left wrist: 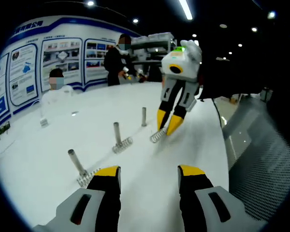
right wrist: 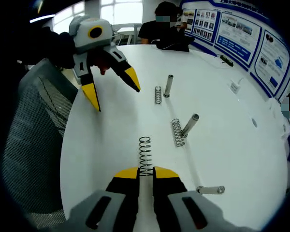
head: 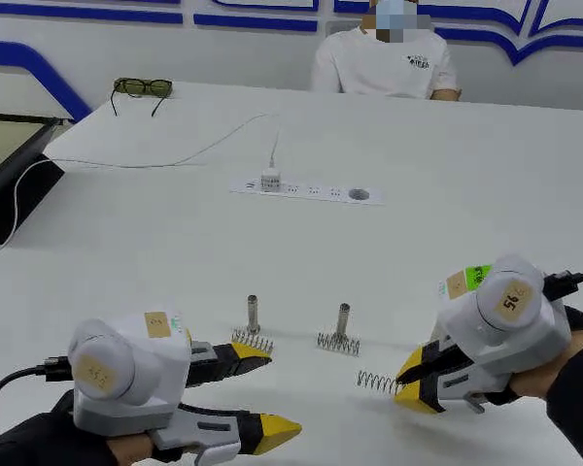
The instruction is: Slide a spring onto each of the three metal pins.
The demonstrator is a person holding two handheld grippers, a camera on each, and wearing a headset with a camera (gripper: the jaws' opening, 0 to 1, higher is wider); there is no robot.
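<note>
Right gripper (right wrist: 146, 173): jaws clamped on one end of a thin coiled steel spring (right wrist: 145, 153), near the middle upright steel pin (right wrist: 189, 124).
Left gripper (left wrist: 149, 170): jaws apart, empty.
Risk: the end-held spring may droop, missing a pin's tip.

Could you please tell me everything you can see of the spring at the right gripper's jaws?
The spring is a thin open coil of bare grey metal wire, short and straight. One end is pinched between the yellow tips of the right gripper; the rest sticks straight out, lying on or just above the white table.
</note>
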